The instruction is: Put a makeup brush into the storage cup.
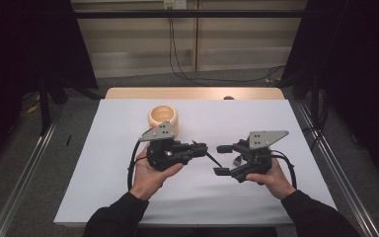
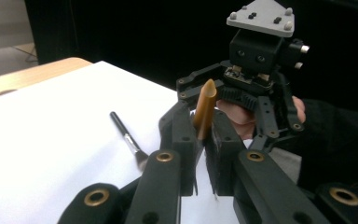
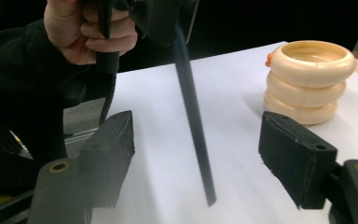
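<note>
My left gripper (image 1: pixel 203 147) (image 2: pixel 200 116) is shut on a thin stick (image 1: pixel 213 158). In the left gripper view the stick's tip (image 2: pixel 206 100) looks amber and points at the right gripper (image 2: pixel 256 93). In the right gripper view it reads as a dark rod (image 3: pixel 193 121) slanting down from the left gripper (image 3: pixel 158 14). My right gripper (image 1: pixel 223 160) (image 3: pixel 196 126) stands open around the rod's free end, with a gap on each side. A black-handled brush with a metal ferrule (image 2: pixel 126 135) shows over the white sheet beside the left jaws.
A cream ribbed bowl (image 1: pixel 163 116) (image 3: pixel 310 79) stands on the white sheet (image 1: pixel 128 187) just behind the left gripper, with a small orange piece at its side. The wooden table edge (image 1: pixel 192 93) runs along the back. Metal rails flank the table.
</note>
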The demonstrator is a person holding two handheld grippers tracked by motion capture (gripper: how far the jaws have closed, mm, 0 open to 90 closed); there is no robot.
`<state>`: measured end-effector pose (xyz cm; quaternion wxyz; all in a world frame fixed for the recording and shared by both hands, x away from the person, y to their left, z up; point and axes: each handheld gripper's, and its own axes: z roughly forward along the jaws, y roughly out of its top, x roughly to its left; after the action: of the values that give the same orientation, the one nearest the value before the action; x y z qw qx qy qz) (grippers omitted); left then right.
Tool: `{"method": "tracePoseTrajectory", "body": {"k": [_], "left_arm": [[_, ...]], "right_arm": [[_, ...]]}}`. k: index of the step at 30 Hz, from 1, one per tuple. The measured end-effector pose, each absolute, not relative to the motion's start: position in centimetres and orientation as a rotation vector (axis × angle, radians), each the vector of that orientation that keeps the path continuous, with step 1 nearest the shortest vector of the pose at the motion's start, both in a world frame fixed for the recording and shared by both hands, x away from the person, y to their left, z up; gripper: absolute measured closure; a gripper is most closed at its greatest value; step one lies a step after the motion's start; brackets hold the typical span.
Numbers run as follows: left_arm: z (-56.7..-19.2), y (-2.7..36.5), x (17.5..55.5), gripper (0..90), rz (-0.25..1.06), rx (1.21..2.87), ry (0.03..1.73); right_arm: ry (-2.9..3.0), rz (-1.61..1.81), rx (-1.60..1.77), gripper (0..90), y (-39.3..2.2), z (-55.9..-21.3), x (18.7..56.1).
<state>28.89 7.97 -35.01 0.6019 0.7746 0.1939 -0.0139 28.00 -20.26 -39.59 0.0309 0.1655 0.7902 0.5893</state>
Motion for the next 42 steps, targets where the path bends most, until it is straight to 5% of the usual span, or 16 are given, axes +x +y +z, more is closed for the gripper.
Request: {"method": "tracePoseTrajectory", "body": {"k": [11,42], "left_arm": [[-35.2,7.6,28.7,83.3,-0.027,1.881,0.452],[-36.7,5.2,28.1,83.3,-0.134,2.026,0.379]], "right_arm": [[2.491,1.817,0.519,31.2,-20.2,-39.6,28.2],[2.792,1.624,0.366,75.1,-18.7,-40.0,28.2]]}}
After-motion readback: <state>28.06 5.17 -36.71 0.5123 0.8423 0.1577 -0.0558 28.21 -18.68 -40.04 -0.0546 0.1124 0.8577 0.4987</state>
